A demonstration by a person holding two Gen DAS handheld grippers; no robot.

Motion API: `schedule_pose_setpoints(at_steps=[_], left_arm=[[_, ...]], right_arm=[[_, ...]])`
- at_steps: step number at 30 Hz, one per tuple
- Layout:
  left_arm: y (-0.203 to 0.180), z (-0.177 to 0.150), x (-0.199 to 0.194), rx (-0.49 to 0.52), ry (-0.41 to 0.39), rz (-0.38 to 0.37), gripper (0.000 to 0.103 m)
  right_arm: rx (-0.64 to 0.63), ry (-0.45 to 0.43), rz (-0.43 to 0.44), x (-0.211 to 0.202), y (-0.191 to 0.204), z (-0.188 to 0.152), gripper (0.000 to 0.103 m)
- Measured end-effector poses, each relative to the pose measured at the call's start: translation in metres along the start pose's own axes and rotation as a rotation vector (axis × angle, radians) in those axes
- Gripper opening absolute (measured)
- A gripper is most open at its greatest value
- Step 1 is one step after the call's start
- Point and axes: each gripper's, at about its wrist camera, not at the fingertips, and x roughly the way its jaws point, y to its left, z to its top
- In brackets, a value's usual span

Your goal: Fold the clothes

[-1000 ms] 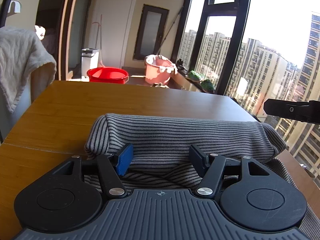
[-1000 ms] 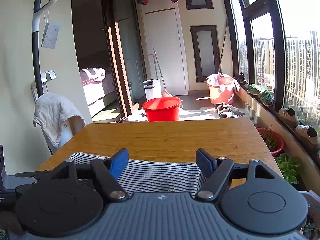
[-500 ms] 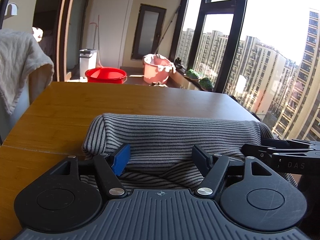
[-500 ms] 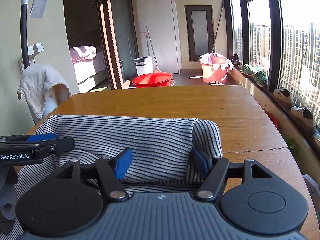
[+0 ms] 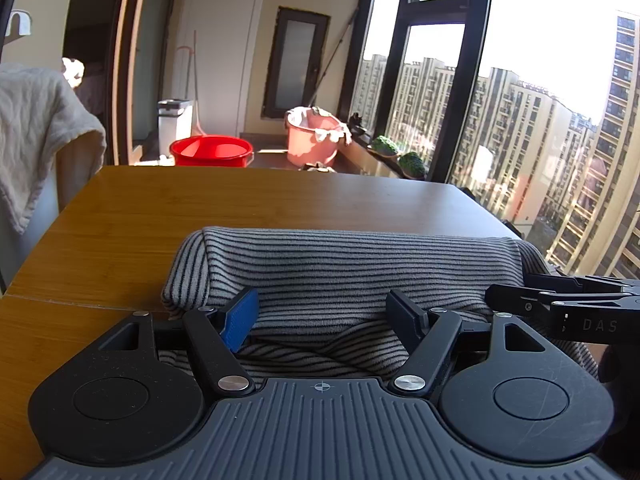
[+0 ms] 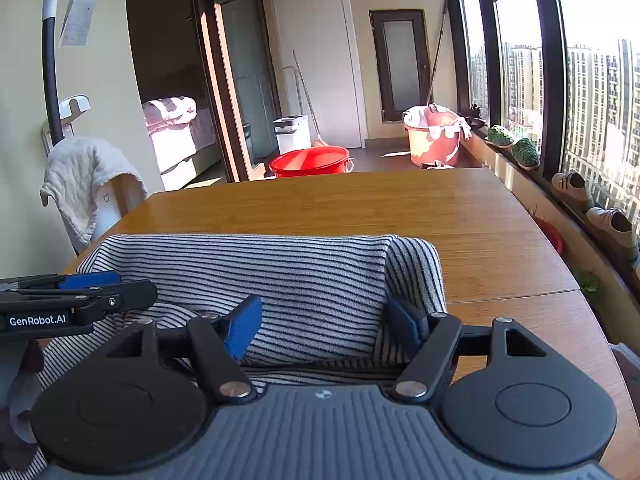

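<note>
Soft ribbed striped cloth garment (image 5: 352, 268) on glossy smooth wooden table (image 5: 240, 208)

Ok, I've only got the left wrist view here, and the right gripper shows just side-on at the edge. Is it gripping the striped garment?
Observer: No. The right gripper has just been opening its jaws. The striped garment lies between the pads, unpinched.
Operator: Where does the garment's right end sit?
Observer: Its folded right end rests on the wooden table, with bare wood beyond it.
Operator: Anything past the table on that side?
Observer: Shoes on the window ledge.
</note>
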Motion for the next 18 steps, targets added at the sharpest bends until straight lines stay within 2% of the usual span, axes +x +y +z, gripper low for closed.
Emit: schedule_pose_setpoints(at_steps=[18], left_arm=[[0.0016,-0.0025,0.001,-0.005,-0.002,-0.012,0.08]], right_arm=[[-0.013,0.005,0.0,-0.0004,0.0032,-0.0013,0.074]])
